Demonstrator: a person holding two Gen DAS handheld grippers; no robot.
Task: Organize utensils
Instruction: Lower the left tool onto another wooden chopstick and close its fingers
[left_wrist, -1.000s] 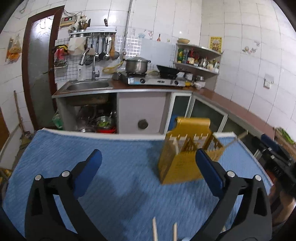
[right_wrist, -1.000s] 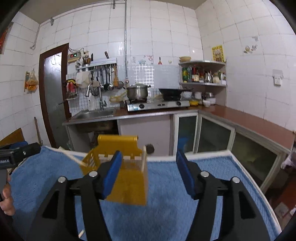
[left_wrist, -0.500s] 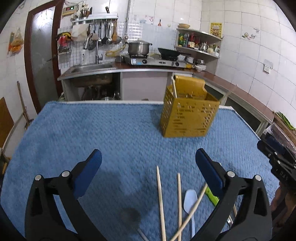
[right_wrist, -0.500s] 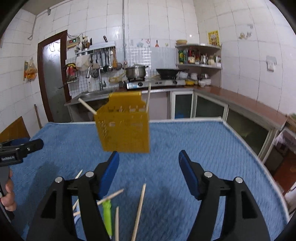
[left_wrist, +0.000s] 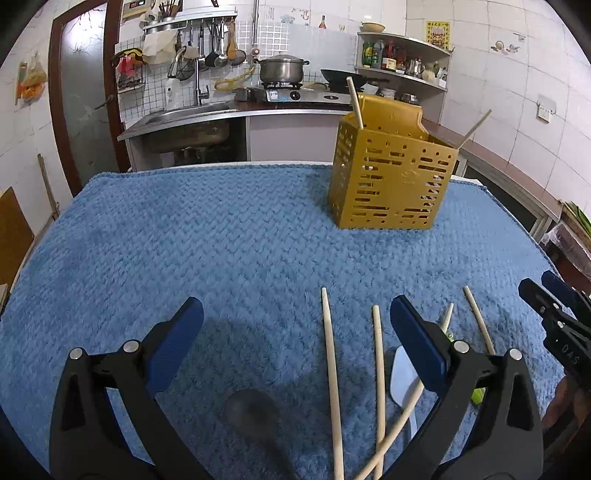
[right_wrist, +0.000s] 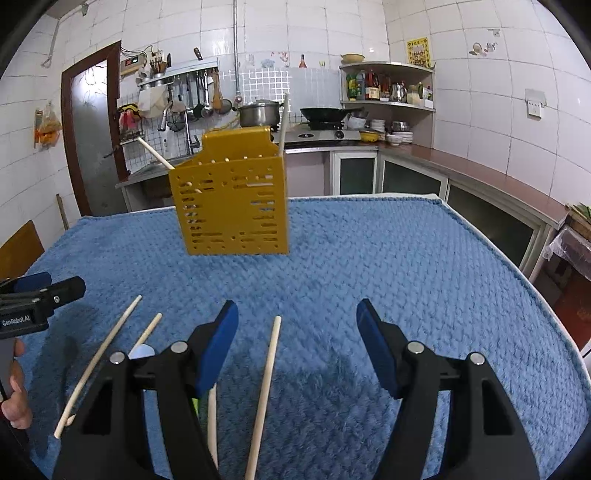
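Right gripper (right_wrist: 295, 343) gaping, empty, astride a chopstick (right_wrist: 265, 391) pointing lengthwise toward the yellow holder (right_wrist: 231, 210); nearer than left.

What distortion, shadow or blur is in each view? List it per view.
Left wrist: fisheye bends the wall tiles; the left gripper shadows the blue towel; all sharp. Right wrist: same bending, dark vignette corners; shadow under the right gripper; yellow utensil holder crisp.

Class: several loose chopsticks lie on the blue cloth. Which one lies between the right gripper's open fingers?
The rightmost chopstick. It alone lies between the right gripper's fingers; the others lie further left, toward the left gripper.
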